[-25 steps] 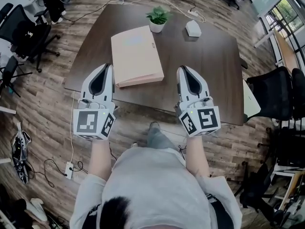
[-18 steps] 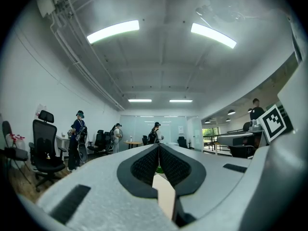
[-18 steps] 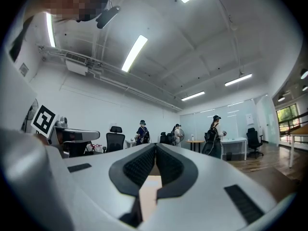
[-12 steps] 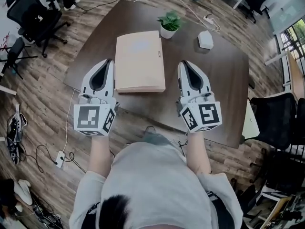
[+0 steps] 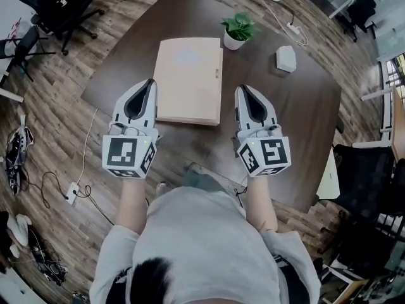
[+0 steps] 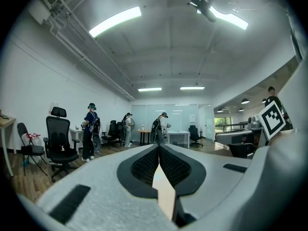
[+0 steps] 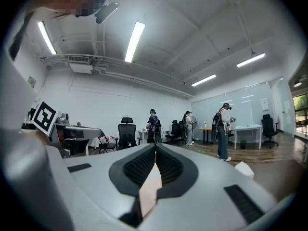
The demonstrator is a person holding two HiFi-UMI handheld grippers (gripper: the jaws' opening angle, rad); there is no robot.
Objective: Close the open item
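A flat beige folder [image 5: 188,78] lies on the dark wooden table [image 5: 278,119], with a small clasp on its right edge; its cover looks to be lying flat. My left gripper [image 5: 150,82] hovers at the folder's near left corner and my right gripper [image 5: 242,88] just right of its near right corner. Both are shut with nothing between the jaws. In the left gripper view [image 6: 159,146] and the right gripper view [image 7: 155,146] the jaws meet and point level across the room, over the table.
A small potted plant [image 5: 237,30] and a white box [image 5: 286,59] stand at the table's far side. Office chairs [image 5: 54,5] and cables ring the table on the wooden floor. Several people [image 6: 91,129] stand at desks further back.
The view has swung, so the table and folder sit more squarely between my grippers. Both grippers stay shut and keep their places beside the folder's near edge.
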